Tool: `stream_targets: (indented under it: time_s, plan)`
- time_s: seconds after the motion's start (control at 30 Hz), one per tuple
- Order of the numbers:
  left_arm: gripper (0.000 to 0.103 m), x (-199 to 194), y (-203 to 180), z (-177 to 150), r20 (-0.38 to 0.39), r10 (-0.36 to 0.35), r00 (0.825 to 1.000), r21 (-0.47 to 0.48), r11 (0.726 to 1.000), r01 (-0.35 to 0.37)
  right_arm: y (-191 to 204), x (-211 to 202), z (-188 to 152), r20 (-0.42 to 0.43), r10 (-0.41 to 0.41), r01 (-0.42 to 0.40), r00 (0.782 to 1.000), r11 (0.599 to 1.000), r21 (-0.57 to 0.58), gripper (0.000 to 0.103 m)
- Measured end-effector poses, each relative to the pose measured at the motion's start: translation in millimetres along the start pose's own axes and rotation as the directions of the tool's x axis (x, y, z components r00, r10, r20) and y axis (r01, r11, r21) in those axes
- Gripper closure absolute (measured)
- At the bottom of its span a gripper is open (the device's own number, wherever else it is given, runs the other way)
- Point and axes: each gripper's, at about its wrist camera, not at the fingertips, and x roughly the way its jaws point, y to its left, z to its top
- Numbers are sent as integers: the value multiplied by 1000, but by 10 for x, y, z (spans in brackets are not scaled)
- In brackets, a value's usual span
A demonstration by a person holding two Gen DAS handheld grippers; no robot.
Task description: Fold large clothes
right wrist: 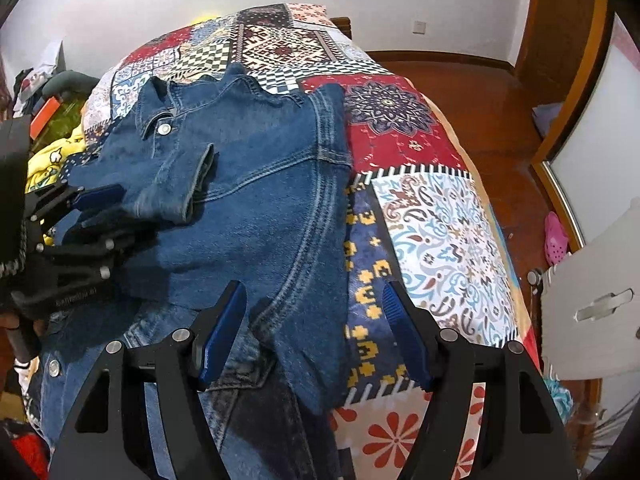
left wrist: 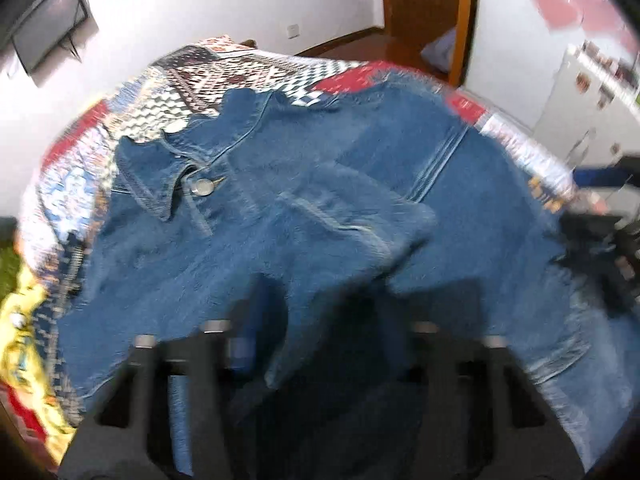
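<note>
— Where's the jacket?

— The denim jacket (right wrist: 256, 184) lies spread over the patchwork quilt (right wrist: 432, 216) on the bed, collar (right wrist: 156, 108) toward the far wall, a silver button (right wrist: 163, 129) showing just below it. One sleeve (right wrist: 176, 184) is folded across the chest, its cuff lying open on the body of the jacket.

— And your right fingers?

— My right gripper (right wrist: 316, 320) hangs over the near edge of the jacket with the blue pads (right wrist: 224, 332) standing wide apart. A corner of denim lies under the gap between them, but neither pad presses on it, so I have hold of nothing there.

— The left?

— My left gripper (right wrist: 94, 210) reaches in from the left side, just at the folded sleeve. From the right camera its blue fingertips look close together beside the cloth. From its own camera, the picture is smeared; a fold of denim rises between my fingers (left wrist: 240, 344), yet whether they pinch it I cannot tell.

— Anything else nearby?

— A yellow printed cloth (right wrist: 48, 160) bunched at the left edge of the bed, and a pink clog (right wrist: 555, 236) on the wooden floor to the right.
</note>
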Motion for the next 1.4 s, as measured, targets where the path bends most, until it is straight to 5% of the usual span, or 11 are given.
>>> stream_targets:
  time_s: [0.1, 0.4, 0.57, 0.7, 0.9, 1.03, 1.2, 1.4]
  plan:
    - [97, -180, 117, 17, 68, -28, 997, -75, 997, 33, -53, 7, -3, -5, -14, 14, 1000, 1000, 10, 36]
    - [97, -950, 855, -277, 222, 67, 973, -274, 962, -4, -44, -67, 45, 20, -8, 8, 1000, 1000, 18, 36]
    - [97, -1129, 1258, -716, 219, 106, 970, -404, 915, -9, 51, -70, 79, 30, -2, 1, 1000, 1000, 2, 36]
    - [97, -1024, 1463, -1167, 138, 125, 983, -494, 868, -41, 139, -38, 85, 24, 2, -2, 1000, 1000, -10, 36]
    - [81, -656, 1550, -1795, -12, -4, 1000, -597, 803, -4, 248, 6, 82, 11, -1, 1, 1000, 999, -32, 36]
    - [56, -649, 1508, -2044, -58, 41, 997, -618, 783, -68, 275, 39, 106, 3, 8, -8, 1000, 1000, -30, 36]
    - [56, -893, 1712, -2098, -67, 73, 995, -629, 771, -98, 279, 50, 190, 6, 6, -6, 1000, 999, -35, 36]
    - [51, -1214, 2220, -1761, 1, 178, 984, -626, 767, -138, 244, -11, 451, 70, -34, 38, 997, 997, -60, 36]
